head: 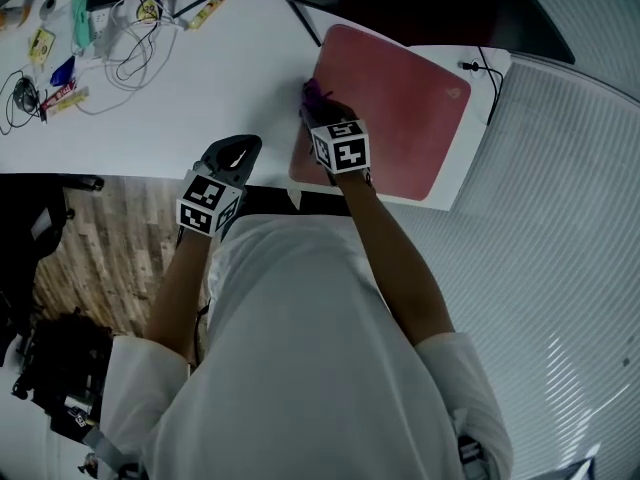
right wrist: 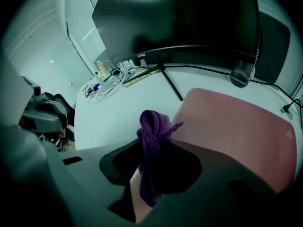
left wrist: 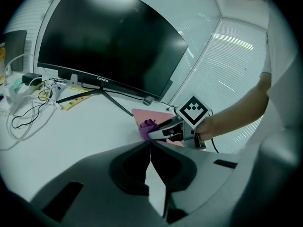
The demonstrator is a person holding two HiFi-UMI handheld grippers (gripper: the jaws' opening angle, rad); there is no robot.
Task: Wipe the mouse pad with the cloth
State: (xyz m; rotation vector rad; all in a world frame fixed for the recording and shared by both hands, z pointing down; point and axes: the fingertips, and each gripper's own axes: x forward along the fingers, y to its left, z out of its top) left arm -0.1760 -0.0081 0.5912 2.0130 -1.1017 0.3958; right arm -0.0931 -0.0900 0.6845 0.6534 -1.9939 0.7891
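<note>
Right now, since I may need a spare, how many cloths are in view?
1: the purple cloth, held in the right gripper at the pink mouse pad's left edge. Desk clutter could hide another.

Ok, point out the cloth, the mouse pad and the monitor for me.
cloth (right wrist: pixel 153 126), right gripper view, bunched purple top.
mouse pad (head: pixel 400 118), head view, bare middle.
monitor (left wrist: pixel 109 37), left gripper view, dark screen.

An office workstation: a long white desk (head: pixel 200 88) carries a wide curved black monitor (left wrist: pixel 109 41) at its far edge, a pink rectangular mouse pad (head: pixel 400 118) on the right, tangled white cables (head: pixel 130 43) far left, and pale slatted blinds (left wrist: pixel 232 56) behind.
</note>
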